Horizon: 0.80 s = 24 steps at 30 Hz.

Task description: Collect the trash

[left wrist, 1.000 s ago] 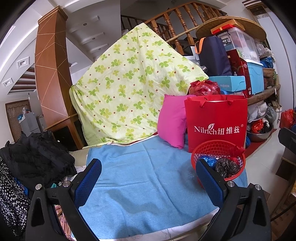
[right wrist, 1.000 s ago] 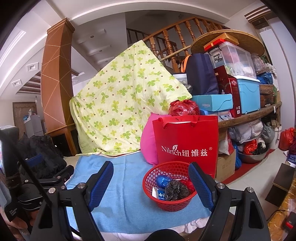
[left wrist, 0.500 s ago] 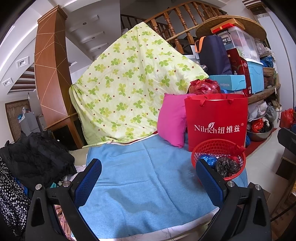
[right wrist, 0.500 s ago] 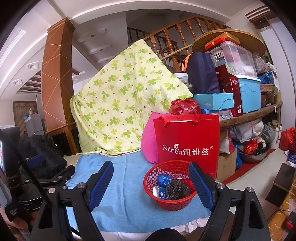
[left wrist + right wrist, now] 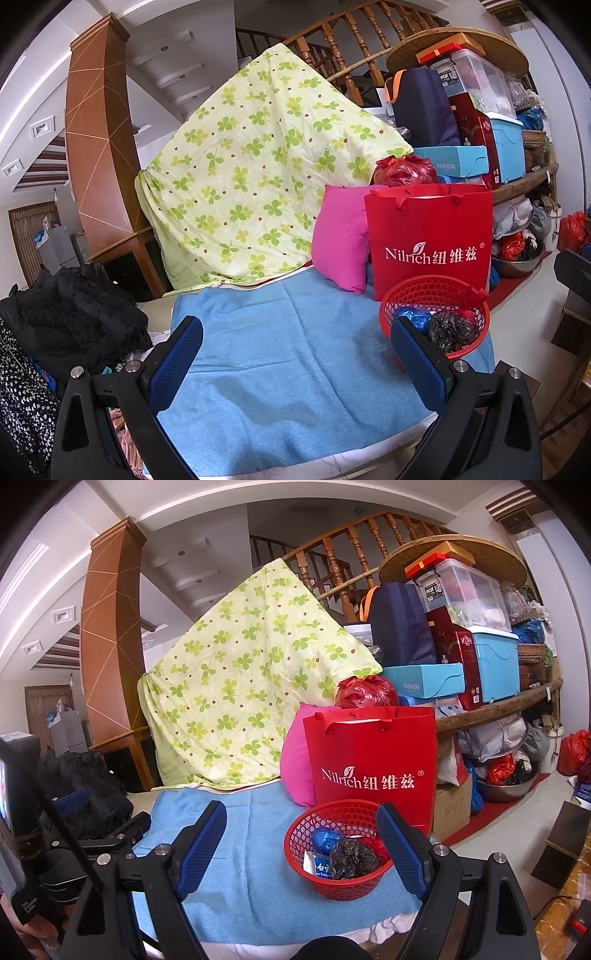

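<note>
A red mesh basket (image 5: 295, 845) (image 5: 432, 291) sits on the blue towel (image 5: 288, 350) (image 5: 258, 878), at its right end. Inside lie a crumpled black bag (image 5: 351, 856) (image 5: 448, 328), a blue bag (image 5: 325, 840) (image 5: 410, 317) and a small white-and-blue packet (image 5: 316, 864). My right gripper (image 5: 301, 834) stands open, held back from the basket, which shows between its blue fingers. My left gripper (image 5: 295, 350) is open too, over bare towel, with the basket behind its right finger. Nothing is held by either one.
A red paper bag (image 5: 428, 240) (image 5: 373, 760) stands behind the basket, beside a pink pillow (image 5: 340, 240). A green clover quilt (image 5: 258, 173) hangs behind. Black clothing (image 5: 70, 317) lies left. Boxes and bins (image 5: 491, 657) crowd the shelf at right.
</note>
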{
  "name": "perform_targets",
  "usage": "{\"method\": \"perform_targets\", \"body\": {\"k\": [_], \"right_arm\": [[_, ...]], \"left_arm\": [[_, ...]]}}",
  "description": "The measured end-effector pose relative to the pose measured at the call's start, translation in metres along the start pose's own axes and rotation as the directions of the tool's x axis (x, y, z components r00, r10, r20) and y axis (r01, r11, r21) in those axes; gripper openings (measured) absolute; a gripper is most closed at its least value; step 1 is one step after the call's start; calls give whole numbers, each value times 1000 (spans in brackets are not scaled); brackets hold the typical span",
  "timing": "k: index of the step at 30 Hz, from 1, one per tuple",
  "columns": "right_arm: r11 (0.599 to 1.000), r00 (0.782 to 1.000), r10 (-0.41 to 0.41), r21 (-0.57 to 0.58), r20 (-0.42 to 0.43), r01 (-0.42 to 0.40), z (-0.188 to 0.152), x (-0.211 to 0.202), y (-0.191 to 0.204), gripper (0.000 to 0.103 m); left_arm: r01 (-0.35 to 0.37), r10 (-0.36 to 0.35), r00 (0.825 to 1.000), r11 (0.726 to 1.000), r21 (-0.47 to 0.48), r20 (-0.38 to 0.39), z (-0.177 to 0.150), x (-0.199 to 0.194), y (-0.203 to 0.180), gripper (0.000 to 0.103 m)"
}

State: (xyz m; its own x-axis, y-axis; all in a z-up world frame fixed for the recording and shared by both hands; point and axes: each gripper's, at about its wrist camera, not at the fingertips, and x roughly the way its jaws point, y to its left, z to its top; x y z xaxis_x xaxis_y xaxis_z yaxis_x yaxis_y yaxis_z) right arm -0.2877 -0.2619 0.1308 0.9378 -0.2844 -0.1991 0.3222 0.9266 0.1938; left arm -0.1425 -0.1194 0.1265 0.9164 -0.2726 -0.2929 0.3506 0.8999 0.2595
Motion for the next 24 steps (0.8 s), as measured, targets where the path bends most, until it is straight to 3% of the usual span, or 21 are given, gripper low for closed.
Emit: {"method": "perform_targets", "body": {"k": [24], "right_arm": [[999,1000,-1,44,13,1,-3,-7,-24,86]], "left_arm": [[15,-15,1000,999,43,6,10,-6,-11,101]]}}
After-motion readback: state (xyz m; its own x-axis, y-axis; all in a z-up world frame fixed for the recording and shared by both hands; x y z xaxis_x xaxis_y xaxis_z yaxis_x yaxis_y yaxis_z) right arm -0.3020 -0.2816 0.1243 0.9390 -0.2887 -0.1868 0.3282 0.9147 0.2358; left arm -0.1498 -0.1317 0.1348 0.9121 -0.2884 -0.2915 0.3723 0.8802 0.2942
